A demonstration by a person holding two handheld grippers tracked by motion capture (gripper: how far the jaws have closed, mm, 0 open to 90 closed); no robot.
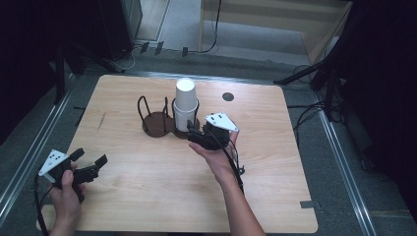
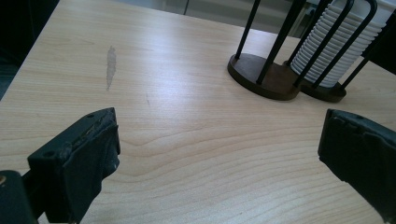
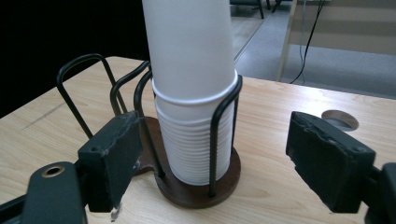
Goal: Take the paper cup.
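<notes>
The stack of white paper cups [image 1: 186,101] stands in one bay of a dark wire cup holder [image 1: 162,123] near the middle of the wooden surface [image 1: 147,196]; the holder's other bay, on the side away from the right gripper, holds no cups. The right gripper [image 1: 197,133] sits just beside the holder, jaws apart, and in the right gripper view the stack [image 3: 194,93] rises between those jaws with the holder's wires [image 3: 140,100] around its lower part. The left gripper [image 1: 91,164] rests well apart from the holder, toward the person's side of the surface, jaws also spread and gripping nothing. Paper cups are likely light and thin-walled — a hard squeeze would probably dent or crease the side, and the smooth coating may slip under a loose pinch. The sensible place to take hold looks like the top cup's bare wall above the wire loops, where nothing blocks the jaws. Nested cups tend to stick, so the one below may lift too — a gentle pull straight up seems wise.
</notes>
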